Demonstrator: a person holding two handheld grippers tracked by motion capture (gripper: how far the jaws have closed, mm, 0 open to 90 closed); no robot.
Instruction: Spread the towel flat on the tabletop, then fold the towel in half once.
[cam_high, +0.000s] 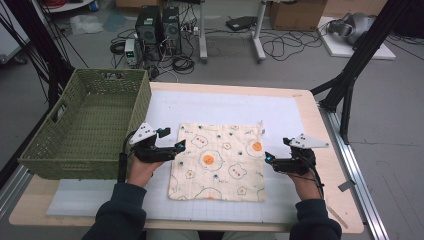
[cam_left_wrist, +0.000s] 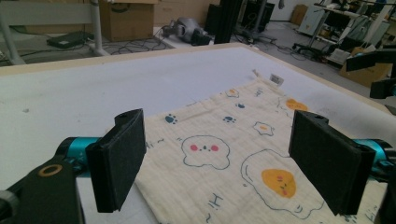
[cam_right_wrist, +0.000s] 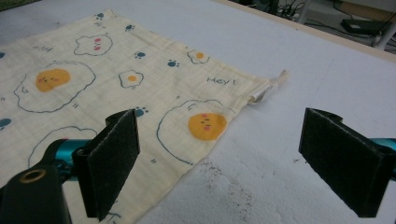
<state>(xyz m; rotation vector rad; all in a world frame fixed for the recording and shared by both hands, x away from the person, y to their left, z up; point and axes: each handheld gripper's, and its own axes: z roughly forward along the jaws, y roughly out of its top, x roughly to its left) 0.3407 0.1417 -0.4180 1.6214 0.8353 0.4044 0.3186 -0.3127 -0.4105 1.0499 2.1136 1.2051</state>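
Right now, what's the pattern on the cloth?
Cream cloth printed with fried eggs, some smiling, and small blue paw prints; clearest in the right gripper view.

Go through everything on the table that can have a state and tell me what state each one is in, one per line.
cloth: spread flat on the white mat, unfolded, not gripped.
left gripper: jaws open, at the cloth's left edge.
right gripper: jaws open, at the cloth's right edge.
green basket: upright at the table's left, seemingly with nothing inside.
white mat: lying flat under the cloth.

The cloth (cam_left_wrist: 243, 158) runs off the bottom edge; its small tag (cam_left_wrist: 276, 79) seems unreadable.
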